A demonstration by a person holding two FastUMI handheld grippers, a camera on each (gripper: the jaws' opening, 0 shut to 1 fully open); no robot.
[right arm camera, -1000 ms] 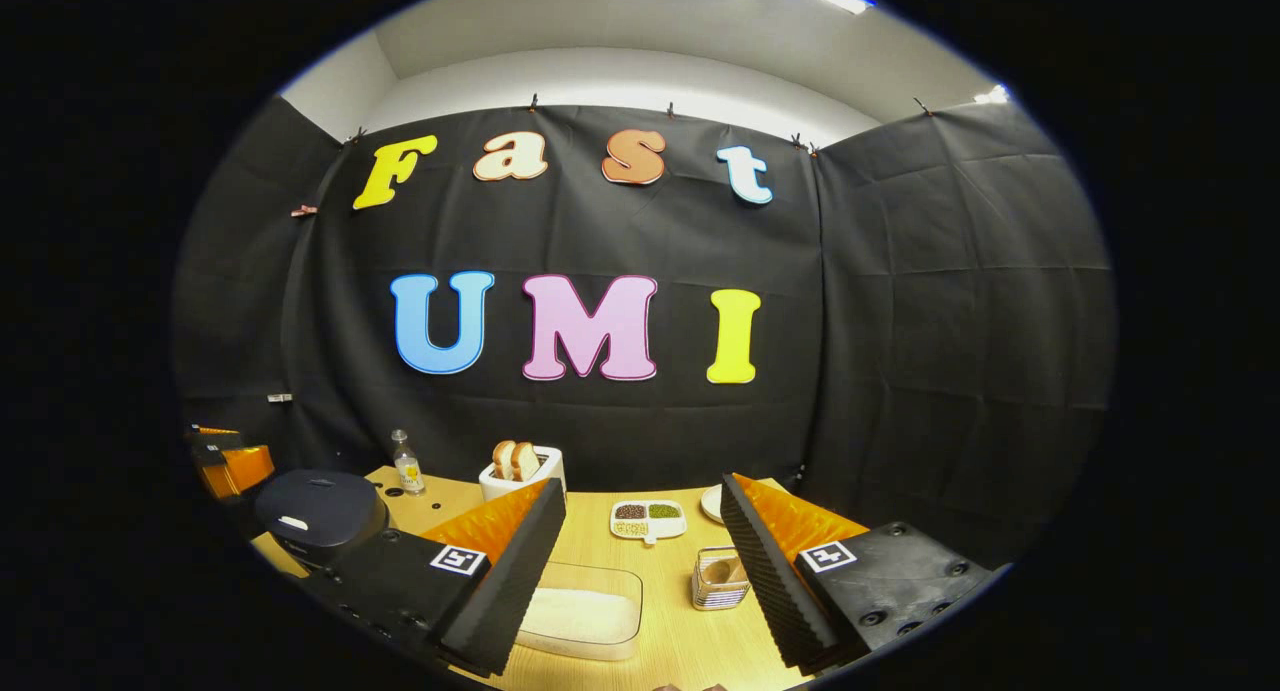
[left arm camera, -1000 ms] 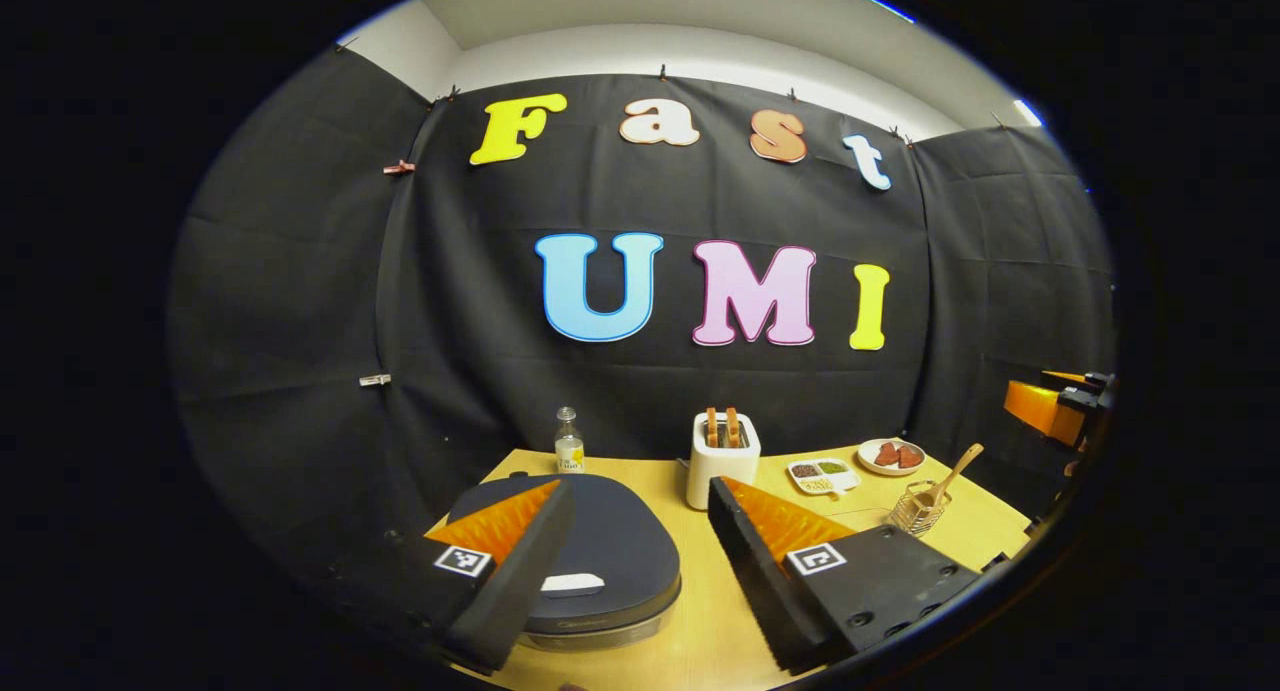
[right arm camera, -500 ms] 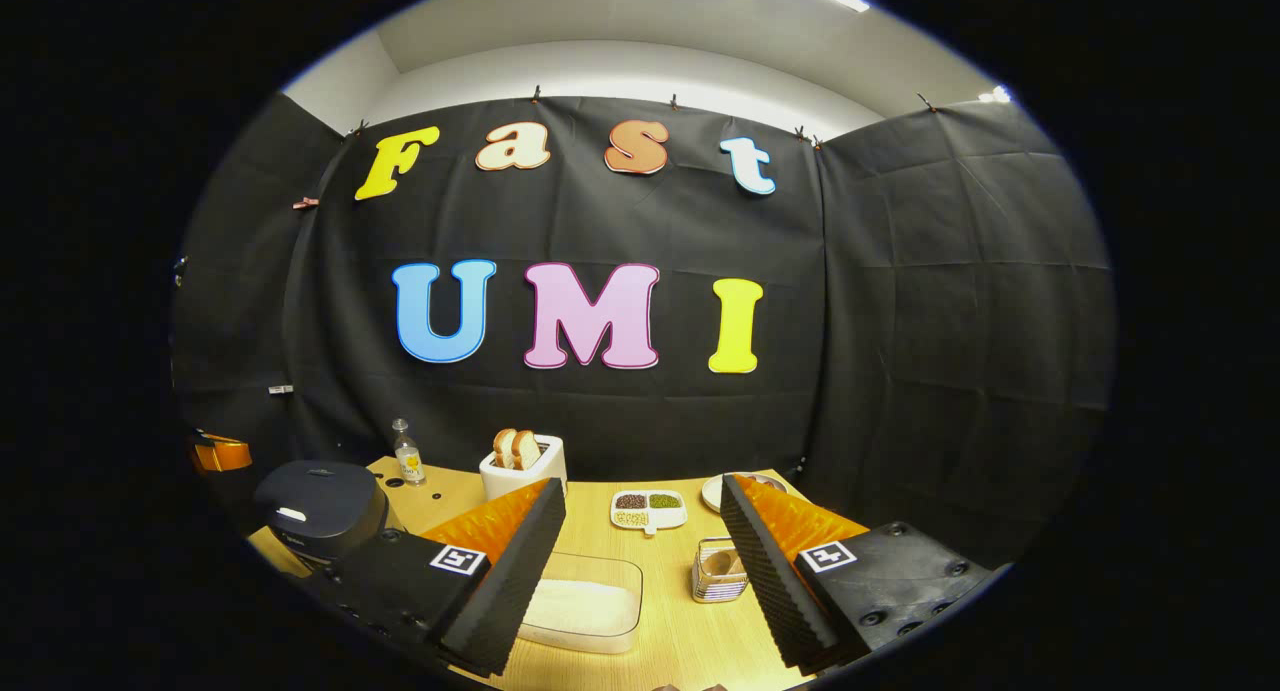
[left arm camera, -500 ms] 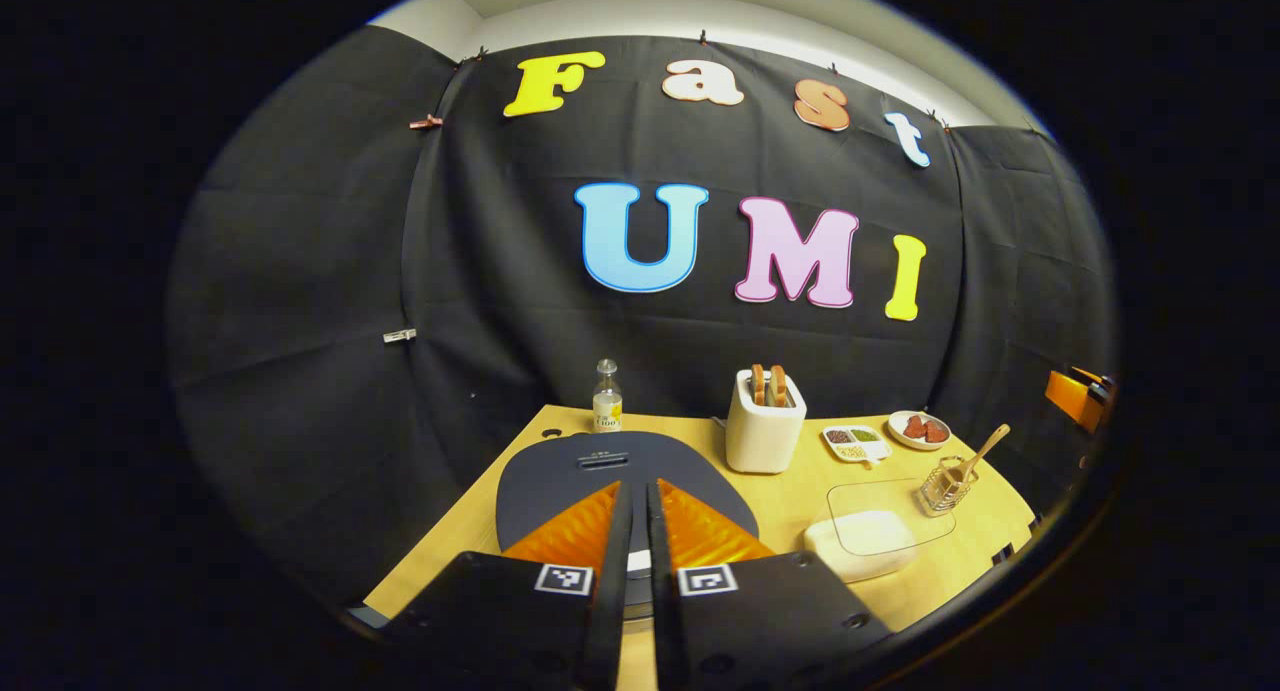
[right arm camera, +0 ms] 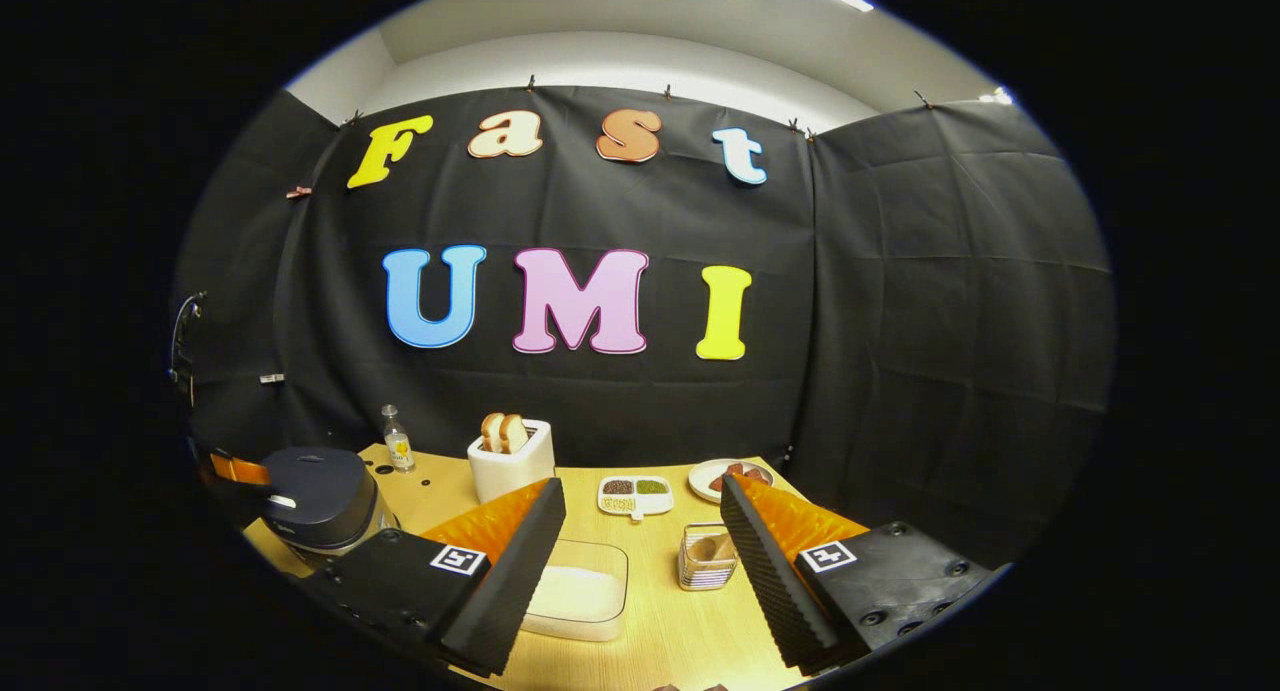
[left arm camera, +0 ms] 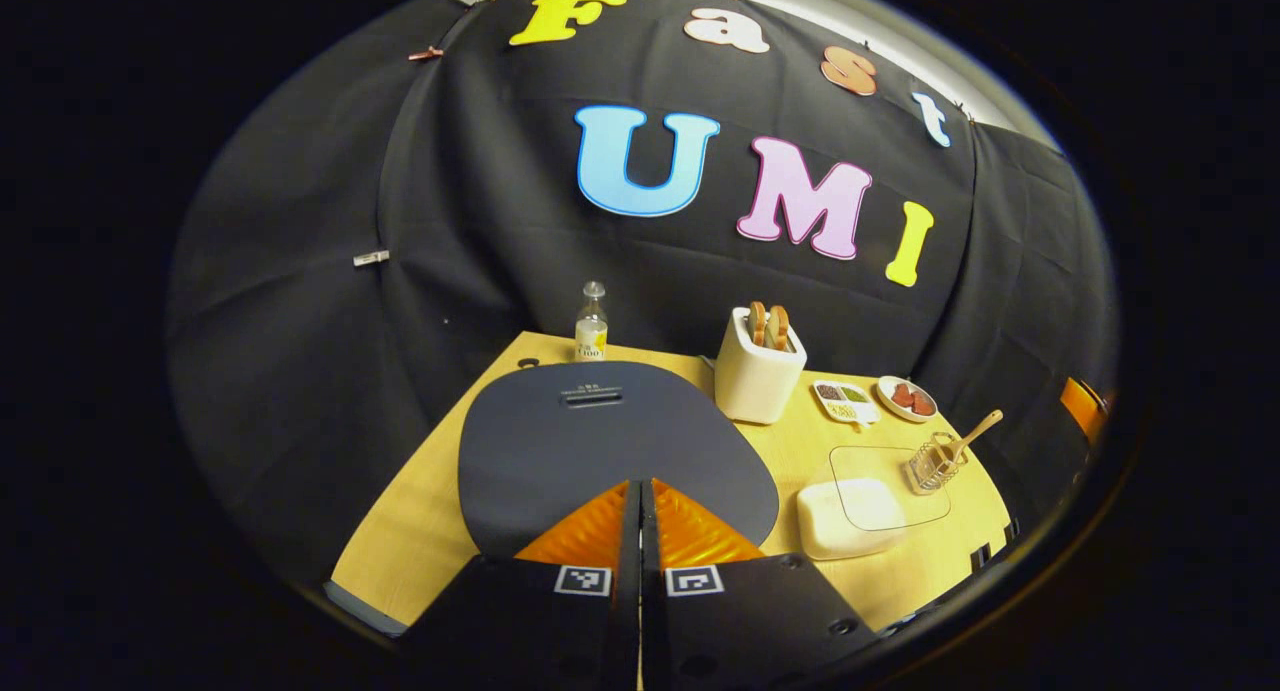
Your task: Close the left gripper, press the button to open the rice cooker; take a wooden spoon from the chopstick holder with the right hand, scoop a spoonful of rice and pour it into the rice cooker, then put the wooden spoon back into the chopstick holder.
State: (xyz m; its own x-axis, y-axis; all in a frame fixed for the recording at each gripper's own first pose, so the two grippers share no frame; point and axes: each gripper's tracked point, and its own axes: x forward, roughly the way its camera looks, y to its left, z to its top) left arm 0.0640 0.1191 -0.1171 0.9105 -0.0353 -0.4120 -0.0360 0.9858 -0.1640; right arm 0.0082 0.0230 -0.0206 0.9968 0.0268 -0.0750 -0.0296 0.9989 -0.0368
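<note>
Where table edge nears, left tool (left arm camera: 640, 491) over rice cooker (left arm camera: 600, 441)

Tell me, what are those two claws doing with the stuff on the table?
A person holds one claw in each hand. The left claw is shut and sits right over the front of the dark rice cooker, whose lid is down; it looks ready to press the button. The right claw is open and waits above the table, near the wire chopstick holder and the clear box of rice. The wooden spoon stands in the holder.
</note>
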